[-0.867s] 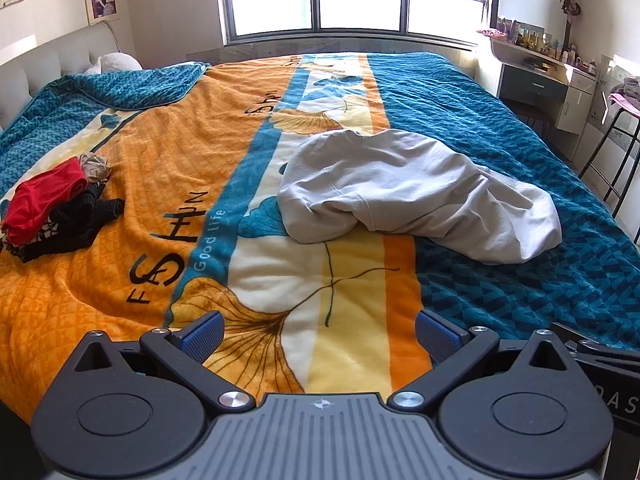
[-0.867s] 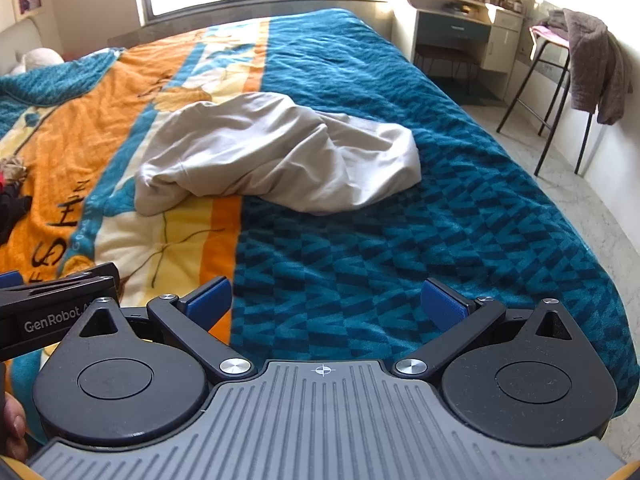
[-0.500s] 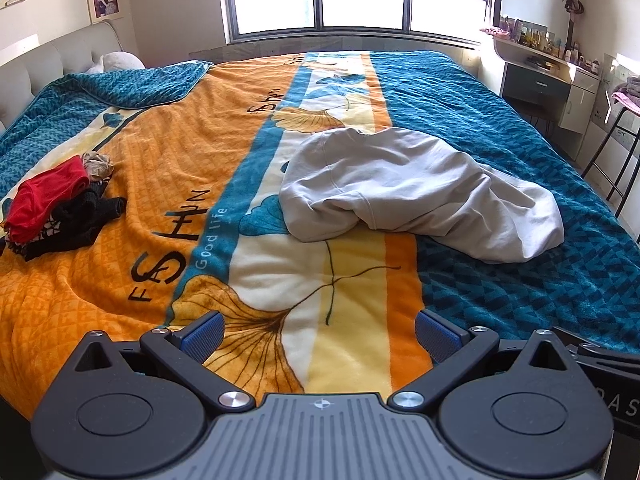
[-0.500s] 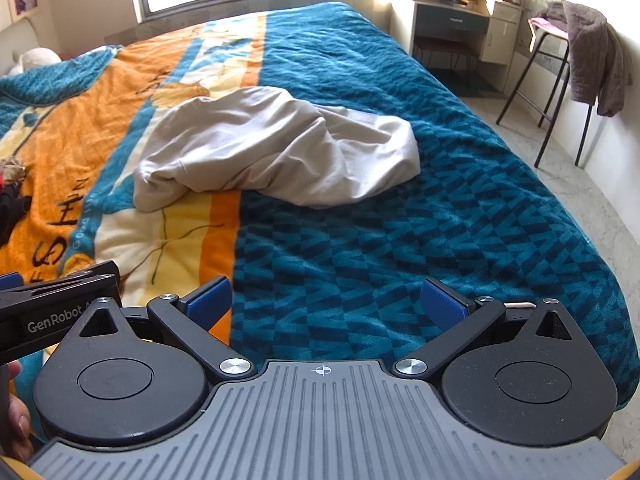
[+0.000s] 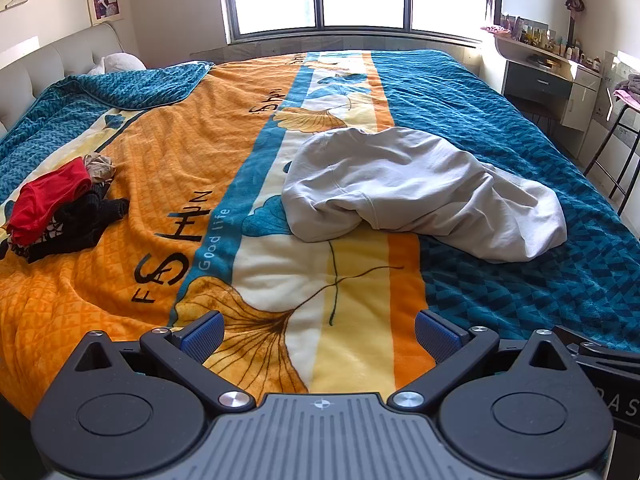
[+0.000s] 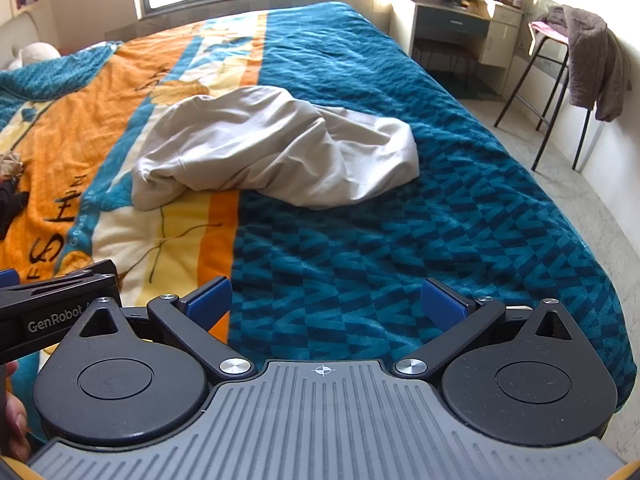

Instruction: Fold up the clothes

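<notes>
**Open grippers poised before the crumpled garment**

Nearest, left gripper (image 5: 320, 330) and right gripper (image 6: 324, 300) hover with jaws wide, empty (ready to pinch); beyond them the grey garment (image 5: 420, 196) lies bunched mid-blanket (image 5: 160, 168); left of it, clothes pile (image 5: 60, 208) waits aside.

Ahead of my left gripper (image 5: 320, 334) and its wide-apart jaws, the crumpled garment (image 5: 420, 196) lies on the bed (image 5: 180, 152), slightly right. The pile of clothes (image 5: 60, 210) sits far left. From my right gripper (image 6: 325, 300), the garment lies ahead-left, a stool (image 6: 556, 92) far right.
</notes>
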Available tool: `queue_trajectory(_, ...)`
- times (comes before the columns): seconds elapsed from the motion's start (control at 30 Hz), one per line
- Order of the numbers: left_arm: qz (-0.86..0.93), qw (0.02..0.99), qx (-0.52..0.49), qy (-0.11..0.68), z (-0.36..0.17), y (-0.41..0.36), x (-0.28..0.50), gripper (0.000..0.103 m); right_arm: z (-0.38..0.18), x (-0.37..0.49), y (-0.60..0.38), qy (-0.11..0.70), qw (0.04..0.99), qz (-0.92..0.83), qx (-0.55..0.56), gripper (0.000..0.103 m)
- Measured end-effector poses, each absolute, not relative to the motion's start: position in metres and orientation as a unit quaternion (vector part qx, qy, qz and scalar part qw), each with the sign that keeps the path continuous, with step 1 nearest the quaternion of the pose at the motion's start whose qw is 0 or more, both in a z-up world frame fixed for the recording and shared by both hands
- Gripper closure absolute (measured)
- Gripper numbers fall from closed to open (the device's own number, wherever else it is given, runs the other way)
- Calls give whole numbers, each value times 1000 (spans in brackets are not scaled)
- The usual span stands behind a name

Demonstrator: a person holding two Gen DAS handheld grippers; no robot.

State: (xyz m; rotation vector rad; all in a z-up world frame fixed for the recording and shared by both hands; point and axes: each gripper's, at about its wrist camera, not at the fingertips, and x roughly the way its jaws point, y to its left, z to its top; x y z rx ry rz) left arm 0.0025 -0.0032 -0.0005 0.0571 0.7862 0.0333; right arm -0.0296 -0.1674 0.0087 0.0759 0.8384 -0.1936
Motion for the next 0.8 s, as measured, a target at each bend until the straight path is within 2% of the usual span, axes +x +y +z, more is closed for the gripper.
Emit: queue_trajectory(0.8, 17, 923, 34, 382, -1, -6, 2, 2, 9, -30, -168, 407, 908, -96, 32, 0)
